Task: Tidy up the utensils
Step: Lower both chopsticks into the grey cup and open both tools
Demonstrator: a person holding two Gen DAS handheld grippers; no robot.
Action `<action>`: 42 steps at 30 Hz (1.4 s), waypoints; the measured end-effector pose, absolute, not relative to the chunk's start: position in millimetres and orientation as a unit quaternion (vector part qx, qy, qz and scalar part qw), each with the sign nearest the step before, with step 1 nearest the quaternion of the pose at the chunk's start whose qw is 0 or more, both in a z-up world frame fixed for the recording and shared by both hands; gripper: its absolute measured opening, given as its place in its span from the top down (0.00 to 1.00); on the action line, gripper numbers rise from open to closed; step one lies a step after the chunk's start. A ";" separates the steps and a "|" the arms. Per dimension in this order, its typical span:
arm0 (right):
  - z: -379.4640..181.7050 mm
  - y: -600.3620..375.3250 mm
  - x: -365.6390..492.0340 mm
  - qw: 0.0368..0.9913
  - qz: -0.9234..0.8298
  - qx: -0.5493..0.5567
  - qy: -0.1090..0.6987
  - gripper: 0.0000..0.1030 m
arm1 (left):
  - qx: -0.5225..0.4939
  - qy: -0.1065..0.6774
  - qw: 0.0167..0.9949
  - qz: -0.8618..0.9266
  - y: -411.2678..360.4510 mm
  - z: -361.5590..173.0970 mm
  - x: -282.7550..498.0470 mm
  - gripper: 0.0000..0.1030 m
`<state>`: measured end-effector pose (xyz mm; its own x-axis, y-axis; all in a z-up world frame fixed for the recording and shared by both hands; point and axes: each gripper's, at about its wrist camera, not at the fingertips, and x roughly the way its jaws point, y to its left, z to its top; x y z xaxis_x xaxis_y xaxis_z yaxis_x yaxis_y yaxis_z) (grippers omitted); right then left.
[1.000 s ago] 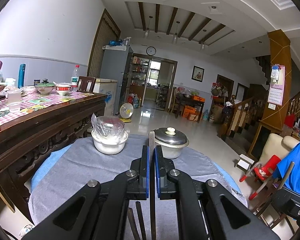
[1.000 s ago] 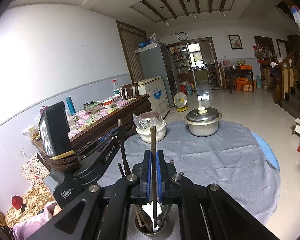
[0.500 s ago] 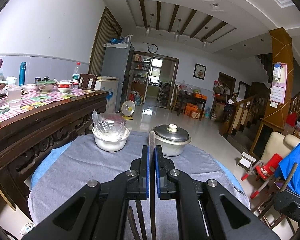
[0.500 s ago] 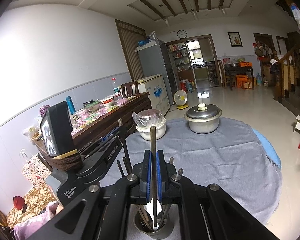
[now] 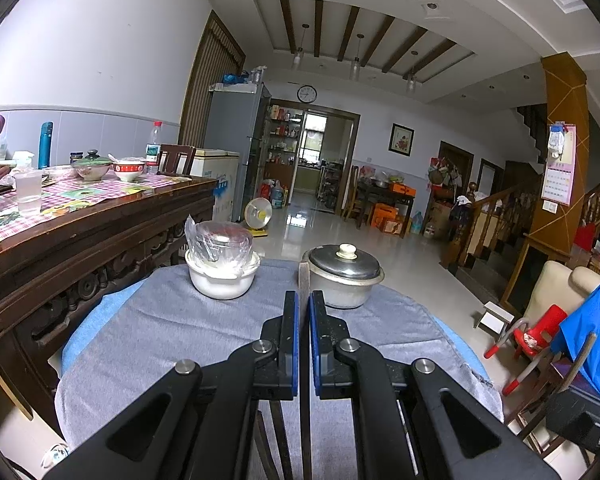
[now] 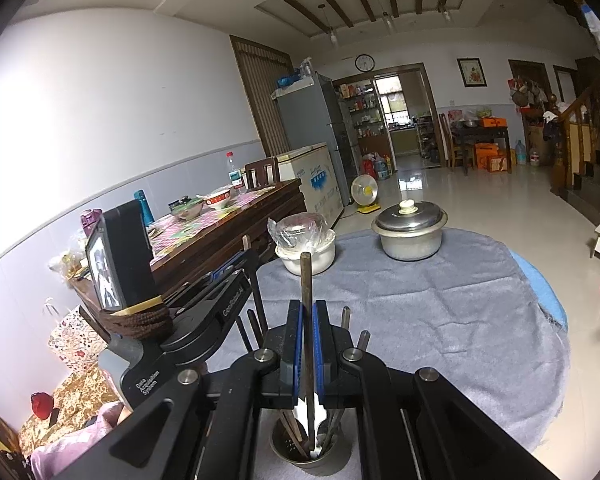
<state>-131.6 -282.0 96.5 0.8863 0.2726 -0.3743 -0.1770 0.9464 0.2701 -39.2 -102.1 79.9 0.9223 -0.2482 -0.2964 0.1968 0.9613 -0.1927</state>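
The right gripper [image 6: 308,344] has its blue-padded jaws pressed onto one dark chopstick [image 6: 306,280], held upright with its top end above the fingers and its lower end down in a metal utensil cup [image 6: 296,454]. The cup stands on the grey cloth [image 6: 440,312] right under the gripper and holds a white spoon [image 6: 300,412] and several more sticks; their exact count is hidden by the gripper body, though four thin ends poke up beside the fingers. The left gripper [image 5: 304,320] is likewise pinched onto a single flat wooden chopstick [image 5: 303,276], which runs straight up between its pads; below it, two or three more dark sticks show against the cloth. In the right wrist view the left gripper's black body sits just left of the cup, with a small screen strapped to it.

On the round cloth-covered table stand two vessels, well beyond the cup: one white bowl [image 5: 222,276] with a plastic-wrapped dish on top, and one metal pot [image 5: 346,278] with a knobbed lid. They stand apart, side by side at the far edge. From the left wrist camera the held chopstick's tip overlaps the pot's left rim.

To the left is a long carved wooden table [image 5: 100,224] with a checked cloth, carrying bowls, a cup and bottles. Behind it stand a chest freezer [image 6: 316,184], a fridge and a small floor fan [image 6: 365,190].
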 end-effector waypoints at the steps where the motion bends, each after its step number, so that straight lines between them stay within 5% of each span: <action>1: 95.0 -282.0 -131.0 0.964 0.117 0.116 0.210 0.94 | -0.079 0.162 0.977 -0.114 -102.5 77.8 -38.1 0.95; 42: 65.7 -267.1 -111.0 0.951 0.122 0.120 0.258 0.94 | -0.076 0.196 0.972 -0.101 -87.3 52.6 -49.9 0.94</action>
